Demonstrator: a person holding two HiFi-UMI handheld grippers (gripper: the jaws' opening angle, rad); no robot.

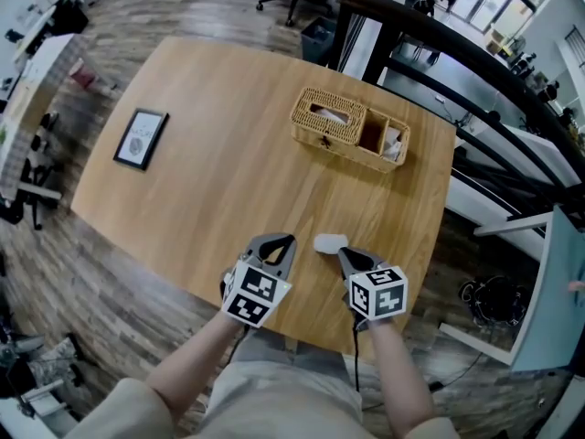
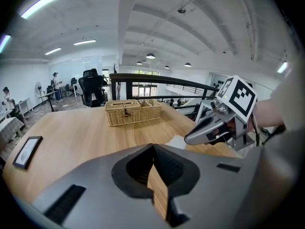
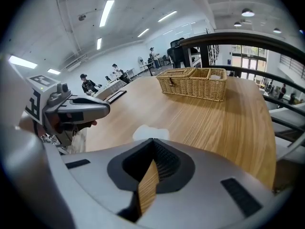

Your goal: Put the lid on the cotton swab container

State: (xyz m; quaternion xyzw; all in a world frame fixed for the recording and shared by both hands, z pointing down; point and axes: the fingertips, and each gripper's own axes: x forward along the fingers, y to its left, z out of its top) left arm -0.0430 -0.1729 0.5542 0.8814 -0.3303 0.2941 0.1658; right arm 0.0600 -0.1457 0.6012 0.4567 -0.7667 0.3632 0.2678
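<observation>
A small, low white item [image 1: 330,243] lies on the wooden table [image 1: 210,181] near its front edge; whether it is the lid or the cotton swab container I cannot tell. My left gripper [image 1: 285,241] sits just left of it, jaws shut and empty. My right gripper [image 1: 344,253] is just right of it, also shut with nothing held. In the left gripper view the white item [image 2: 177,141] peeks over my jaws, beside the right gripper [image 2: 188,138]. The right gripper view has the white item [image 3: 149,132] straight ahead and the left gripper [image 3: 106,109] to its left.
A wicker basket [image 1: 350,128] with a lidded part and two open compartments stands at the table's far right. A framed picture [image 1: 141,138] lies flat at the far left. A dark railing [image 1: 430,35] runs beyond the table. Office chairs and people are far off.
</observation>
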